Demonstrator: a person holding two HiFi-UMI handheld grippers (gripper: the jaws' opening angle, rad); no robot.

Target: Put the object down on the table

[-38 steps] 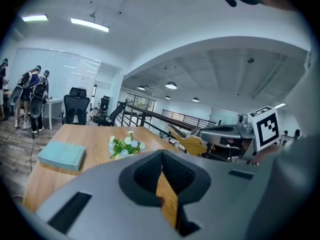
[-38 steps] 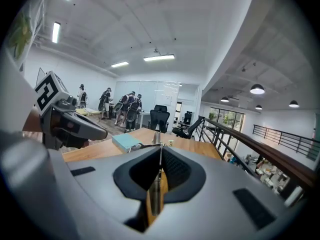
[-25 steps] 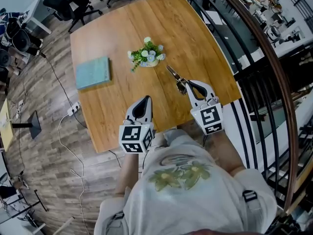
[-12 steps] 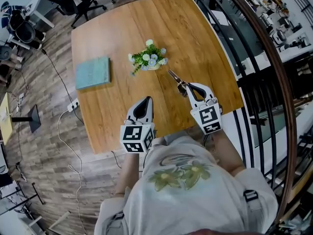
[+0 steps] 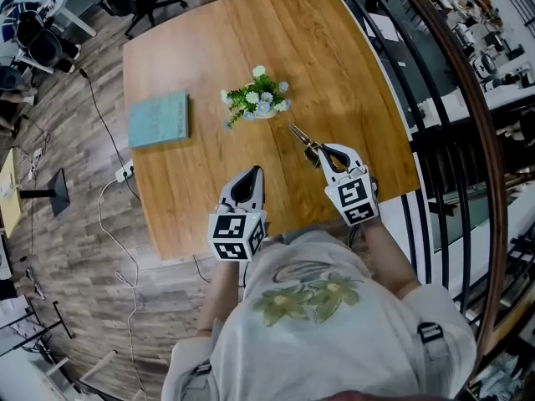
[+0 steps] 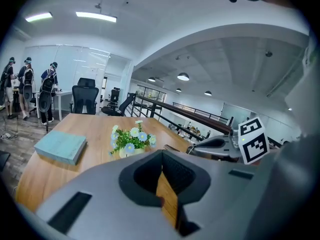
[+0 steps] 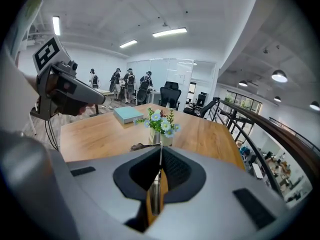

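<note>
Head view shows the right gripper [image 5: 322, 151] closed on a pair of scissors [image 5: 303, 139]. The scissors stick out far-left from its tips over the near right part of the table [image 5: 209, 40], pointing toward the flowers [image 5: 255, 96]. Whether they already touch the wood cannot be told. In the right gripper view a thin strip of metal [image 7: 154, 194] stands on edge between the jaws, which press flat against it.

The left gripper [image 5: 249, 176] hangs over the near edge of the table, to the left of the right one. Its jaws are together at the tips with nothing between them.

The scissors are likely light, stiff and smooth, so they could swivel or slip in a grip on bare metal. A hold close to the pivot, across the flat sides, should keep them steady. The pointed end is best kept low and away from the flowers, and laid flat before the jaws let go.

The only container is a small pot [image 7: 161, 139] near the middle of the table, which holds the blue and white flowers. A pale blue book [image 5: 159, 119] lies well apart at the left edge.
</note>
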